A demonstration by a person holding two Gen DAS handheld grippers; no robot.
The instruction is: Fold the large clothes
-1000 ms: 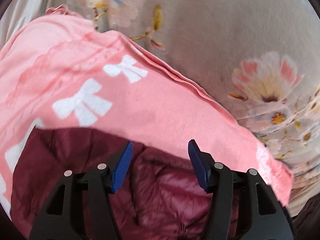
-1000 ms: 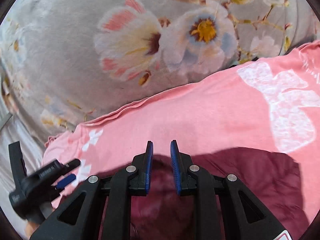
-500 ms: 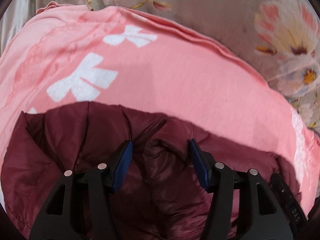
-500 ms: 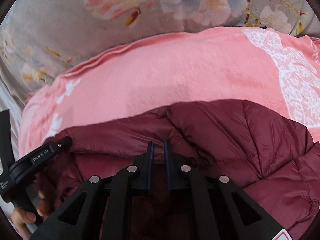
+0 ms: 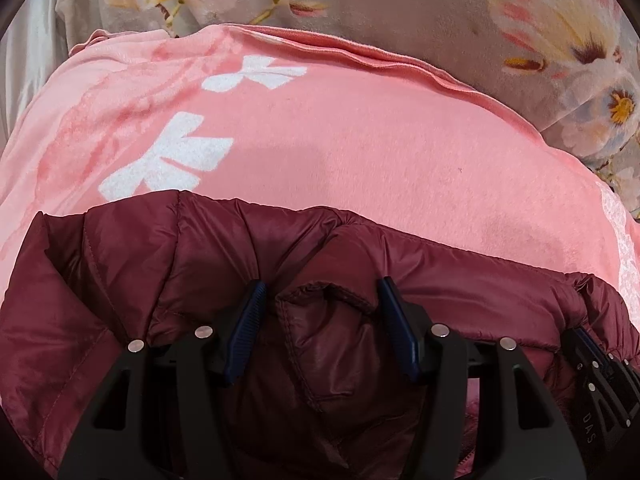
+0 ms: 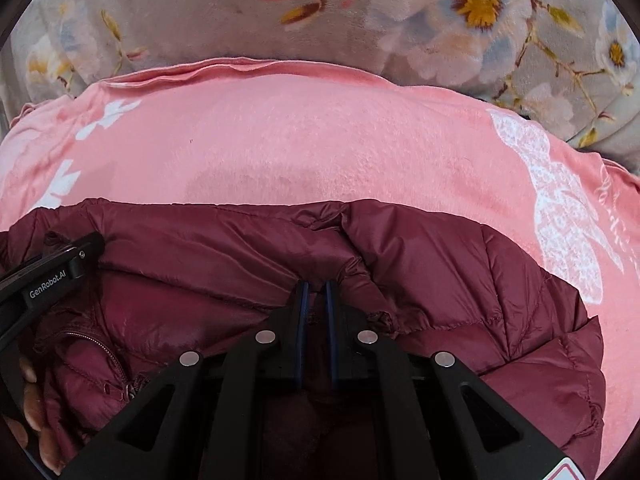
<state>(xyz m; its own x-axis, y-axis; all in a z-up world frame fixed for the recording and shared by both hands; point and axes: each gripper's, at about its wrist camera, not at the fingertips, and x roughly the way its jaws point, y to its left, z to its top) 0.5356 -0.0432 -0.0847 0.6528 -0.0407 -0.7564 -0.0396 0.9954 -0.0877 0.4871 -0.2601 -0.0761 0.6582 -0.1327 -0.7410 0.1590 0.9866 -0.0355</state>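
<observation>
The right gripper has its jaws nearly closed, pinching a fold of the maroon jacket at lower centre. The left gripper has jaws wide around a jacket bunch. The jacket lies on a pink blanket over a floral bedspread.
</observation>
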